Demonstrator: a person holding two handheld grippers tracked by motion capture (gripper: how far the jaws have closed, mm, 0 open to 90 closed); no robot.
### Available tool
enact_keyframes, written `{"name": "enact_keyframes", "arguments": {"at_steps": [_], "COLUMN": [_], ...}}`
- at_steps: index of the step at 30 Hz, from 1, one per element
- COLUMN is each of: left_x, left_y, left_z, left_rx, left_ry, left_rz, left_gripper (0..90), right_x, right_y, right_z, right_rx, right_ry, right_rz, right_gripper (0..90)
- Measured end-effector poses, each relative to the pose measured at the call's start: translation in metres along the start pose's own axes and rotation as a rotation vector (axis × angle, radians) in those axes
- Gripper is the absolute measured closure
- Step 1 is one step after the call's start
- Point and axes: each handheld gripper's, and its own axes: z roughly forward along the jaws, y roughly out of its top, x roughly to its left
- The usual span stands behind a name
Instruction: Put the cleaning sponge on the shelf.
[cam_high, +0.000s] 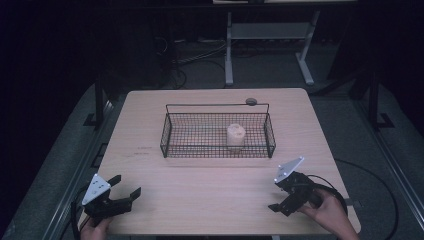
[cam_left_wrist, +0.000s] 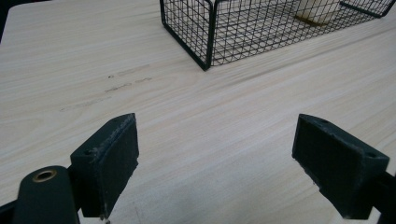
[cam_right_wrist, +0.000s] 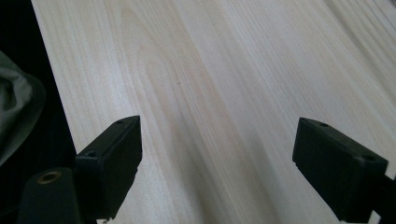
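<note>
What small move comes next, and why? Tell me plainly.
Probably bring the right gripper forward toward the black wire basket, aiming at the pale cream cylinder that stands inside it toward its right end. Both grippers sit at the near edge of the light wooden table, jaws wide apart and holding nothing, and the right one lies nearer the cylinder than the left gripper.
</note>
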Motion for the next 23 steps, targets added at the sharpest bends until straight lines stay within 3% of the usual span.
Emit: {"name": "enact_keyframes", "arguments": {"at_steps": [12,23], "left_x": [-0.002,-0.003], "left_y": [0.0,0.002], "left_z": [0.0,0.001], "left_rx": [0.001,0.001], "left_ry": [-0.003,-0.004], "left_rz": [0.006,0.01], "left_gripper": [13.8,13.8], "right_x": [0.006,0.012], "right_y": [-0.023,-0.03], "right_z": [-0.002,-0.001], "right_rx": [-0.063,-0.096], "right_ry": [-0.018,-0.046], "right_rz": [0.055,0.061], "right_gripper": [15.4,14.4]}}
